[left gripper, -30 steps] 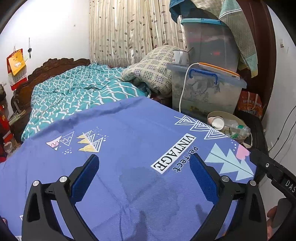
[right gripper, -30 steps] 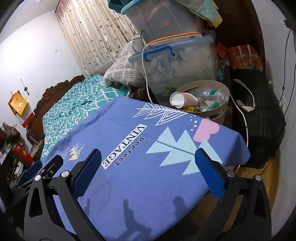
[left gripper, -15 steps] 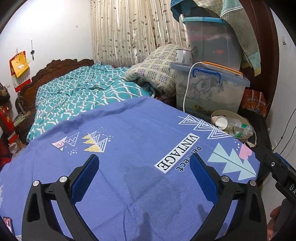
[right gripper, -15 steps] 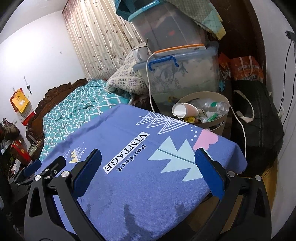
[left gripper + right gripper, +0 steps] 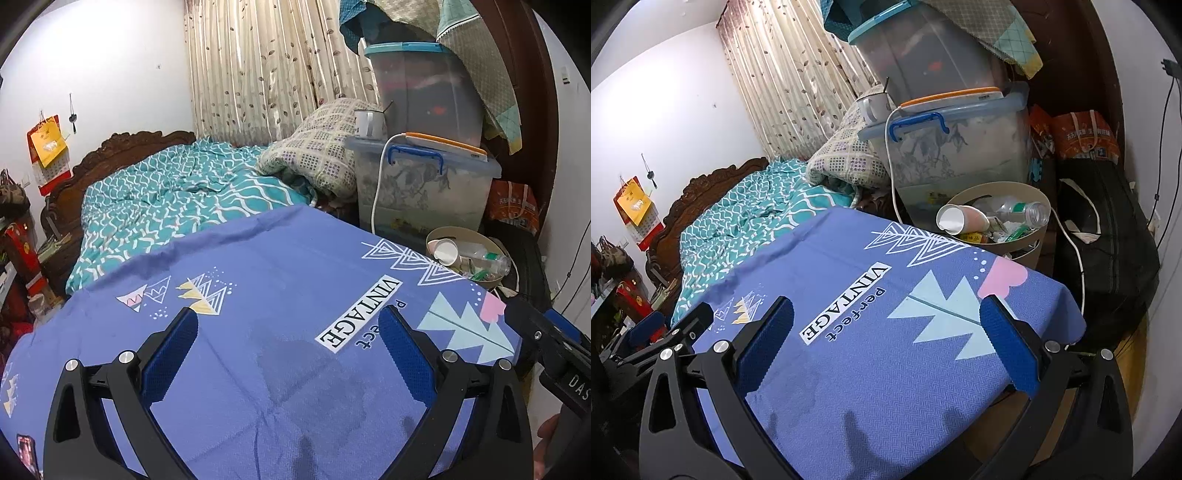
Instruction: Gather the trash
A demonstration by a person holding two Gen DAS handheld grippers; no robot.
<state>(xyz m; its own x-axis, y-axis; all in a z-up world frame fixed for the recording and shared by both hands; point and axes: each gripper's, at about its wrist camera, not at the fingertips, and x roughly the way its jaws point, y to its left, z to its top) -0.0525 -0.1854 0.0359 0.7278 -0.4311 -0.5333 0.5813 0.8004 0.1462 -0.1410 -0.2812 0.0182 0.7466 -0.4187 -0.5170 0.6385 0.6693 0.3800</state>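
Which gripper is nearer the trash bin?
Right. The right gripper hangs over the tablecloth corner beside the trash bin; the left gripper sits farther back, on the side away from it.

left gripper [image 5: 288, 332]: black frame; blue textured pads; silver screws | right gripper [image 5: 886, 325]: same; white "DAS" lettering
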